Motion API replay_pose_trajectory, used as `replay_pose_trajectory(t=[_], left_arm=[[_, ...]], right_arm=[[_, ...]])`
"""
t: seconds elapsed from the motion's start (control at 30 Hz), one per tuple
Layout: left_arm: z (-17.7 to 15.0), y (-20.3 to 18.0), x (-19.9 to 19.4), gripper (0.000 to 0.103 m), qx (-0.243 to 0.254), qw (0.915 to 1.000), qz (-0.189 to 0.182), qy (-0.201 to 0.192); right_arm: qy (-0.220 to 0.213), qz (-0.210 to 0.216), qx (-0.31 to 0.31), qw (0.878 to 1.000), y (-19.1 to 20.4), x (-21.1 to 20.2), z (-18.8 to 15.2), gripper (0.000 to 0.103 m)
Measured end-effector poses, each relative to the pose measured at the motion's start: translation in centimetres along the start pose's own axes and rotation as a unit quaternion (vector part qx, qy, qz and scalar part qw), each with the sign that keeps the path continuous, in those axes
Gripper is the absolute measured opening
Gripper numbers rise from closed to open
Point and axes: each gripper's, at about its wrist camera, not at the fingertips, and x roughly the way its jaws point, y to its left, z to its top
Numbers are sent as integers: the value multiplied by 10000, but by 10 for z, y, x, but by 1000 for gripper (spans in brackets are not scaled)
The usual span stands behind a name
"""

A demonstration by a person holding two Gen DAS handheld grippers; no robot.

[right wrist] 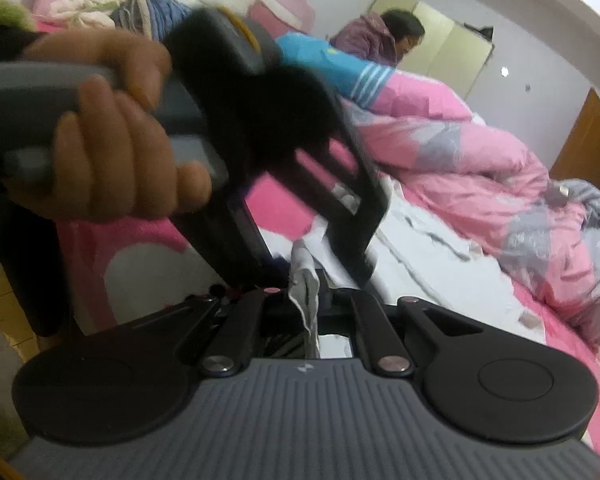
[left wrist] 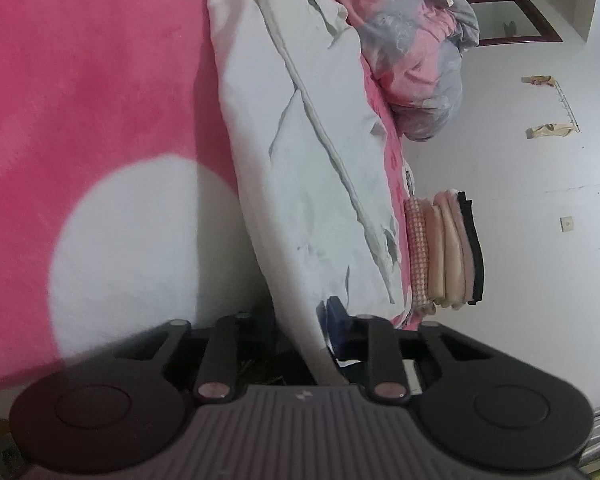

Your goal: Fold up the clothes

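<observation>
Jaws pinch white garment [right wrist: 306, 300] over bed [right wrist: 532, 320].

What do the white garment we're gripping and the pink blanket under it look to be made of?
White garment: looks like a thin woven fabric, maybe cotton, matte, with crisp creases and a stitched seam. Pink blanket: probably plush fleece, with a soft fuzzy nap and no sheen; its white patch looks the same. Neither can be told for certain.

I saw a pink blanket [left wrist: 100, 80] with a big white spot [left wrist: 132, 256] spread over the bed. A rumpled pink and grey duvet [right wrist: 480, 168] lay heaped along the far side. On the white wall [left wrist: 540, 200] hung a hook rack [left wrist: 556, 106] and a small switch [left wrist: 566, 224]. A brown door [right wrist: 588, 140] stood by the duvet. A second person [right wrist: 384, 36] sat behind the bed.
</observation>
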Motion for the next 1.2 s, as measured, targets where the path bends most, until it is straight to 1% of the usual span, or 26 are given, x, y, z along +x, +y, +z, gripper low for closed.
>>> replay_pose_trajectory(t=[0.07,0.1,0.13,0.17,0.2,0.23,0.27,0.3,0.33,0.4,0.47,0.5,0.6,0.7,0.73,0.83,0.9,1.0,1.13,1.2], left_arm=[[-1,-4,2,16,119,9999,81,-19],[-1,-5,3,16,174,9998,133,-18],[-1,-6,4,16,188,9997,159,-8],[0,-6,5,15,179,9997,168,2],[0,-6,5,15,194,9996,190,1],[0,-7,4,14,221,9995,219,-4],[-1,-8,4,14,249,9994,248,-10],[-1,-9,4,14,268,9993,269,-19],[-1,-9,3,14,283,9992,286,-28],[-1,-10,2,13,308,9990,320,-38],[-2,-11,2,13,333,9988,355,-45],[-2,-11,2,13,345,9987,372,-49],[-2,-13,1,13,382,9983,425,-60],[-3,-13,0,14,429,9980,448,-83],[-3,-13,0,14,435,9980,445,-85],[-3,-13,1,14,452,9980,435,-90],[-4,-13,1,14,464,9980,429,-93],[-4,-13,1,14,482,9979,419,-98],[-4,-13,2,14,487,9980,400,-106],[-4,-12,2,14,481,9980,382,-112]], right_arm=[[59,144,326,9993,-13,-8,-2,3],[82,178,560,9982,-23,-13,-4,11],[111,132,878,9960,-37,-20,-8,25],[143,53,1228,9923,-53,-28,-14,31],[156,-32,1666,9859,-74,-37,-22,41],[160,-120,2136,9767,-96,-46,-31,44],[174,-302,2690,9625,-122,-55,-45,45],[190,-522,3270,9434,-148,-65,-60,49],[204,-709,3896,9180,-175,-74,-79,50],[191,-1016,5086,8548,-223,-93,-122,51],[102,-1186,6015,7900,-267,-97,-168,51],[31,-1248,6396,7585,-285,-99,-190,51],[-203,-1269,7204,6816,-328,-91,-247,51],[-315,-1026,7797,6169,-341,-79,-282,51],[-357,-992,7893,6049,-342,-78,-288,51],[-478,-906,8005,5906,-334,-79,-292,51],[-505,-752,8102,5792,-327,-78,-295,51],[-477,-512,8204,5674,-324,-72,-292,51],[-540,22,8268,5599,-322,-66,-285,51],[-516,78,8239,5643,-326,-60,-279,49]])
